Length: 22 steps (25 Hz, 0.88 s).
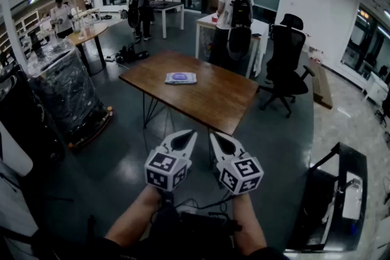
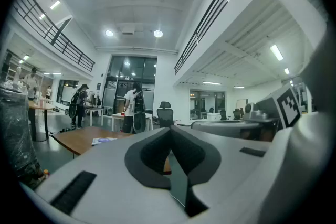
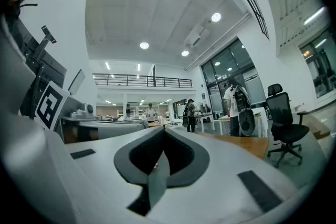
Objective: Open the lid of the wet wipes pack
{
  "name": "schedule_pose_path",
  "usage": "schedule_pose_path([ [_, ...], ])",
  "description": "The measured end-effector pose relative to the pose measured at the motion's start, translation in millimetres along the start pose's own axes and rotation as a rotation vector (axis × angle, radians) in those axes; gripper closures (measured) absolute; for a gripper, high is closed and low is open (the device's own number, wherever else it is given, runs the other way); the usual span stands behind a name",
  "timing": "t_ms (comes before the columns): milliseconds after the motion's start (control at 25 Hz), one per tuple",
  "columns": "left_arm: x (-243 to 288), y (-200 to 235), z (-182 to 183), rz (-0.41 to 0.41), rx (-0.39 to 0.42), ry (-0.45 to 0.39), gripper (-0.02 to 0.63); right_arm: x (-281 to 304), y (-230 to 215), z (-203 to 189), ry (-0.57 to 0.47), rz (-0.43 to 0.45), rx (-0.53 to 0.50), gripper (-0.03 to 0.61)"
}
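The wet wipes pack (image 1: 181, 78), white with a purple lid, lies flat on the brown wooden table (image 1: 213, 100); in the left gripper view the wipes pack (image 2: 104, 140) shows small and far off. Both grippers hang side by side in front of the table's near corner, well short of the pack. My left gripper (image 1: 191, 134) is shut with nothing in it, its jaws meeting at the tips (image 2: 170, 129). My right gripper (image 1: 214, 136) is also shut and empty, jaws closed together (image 3: 164, 131).
A black office chair (image 1: 288, 67) stands right of the table. A person with a backpack (image 1: 234, 12) stands at a white table behind it. A plastic-wrapped pallet (image 1: 61, 91) sits at the left, a dark cabinet (image 1: 332, 198) at the lower right.
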State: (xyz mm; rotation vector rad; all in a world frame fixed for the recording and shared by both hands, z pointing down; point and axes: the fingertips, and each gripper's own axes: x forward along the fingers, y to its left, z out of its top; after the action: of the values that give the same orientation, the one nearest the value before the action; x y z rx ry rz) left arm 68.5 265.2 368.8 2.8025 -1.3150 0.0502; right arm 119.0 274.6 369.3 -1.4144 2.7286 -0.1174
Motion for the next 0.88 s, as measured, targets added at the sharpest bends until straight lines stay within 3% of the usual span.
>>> schedule_pose_path([
  [880, 6.4, 13.2, -5.1, -0.012, -0.011, 0.008, 0.607, 15.1, 2.0, 2.2, -0.007, 0.013, -0.01, 0.568],
])
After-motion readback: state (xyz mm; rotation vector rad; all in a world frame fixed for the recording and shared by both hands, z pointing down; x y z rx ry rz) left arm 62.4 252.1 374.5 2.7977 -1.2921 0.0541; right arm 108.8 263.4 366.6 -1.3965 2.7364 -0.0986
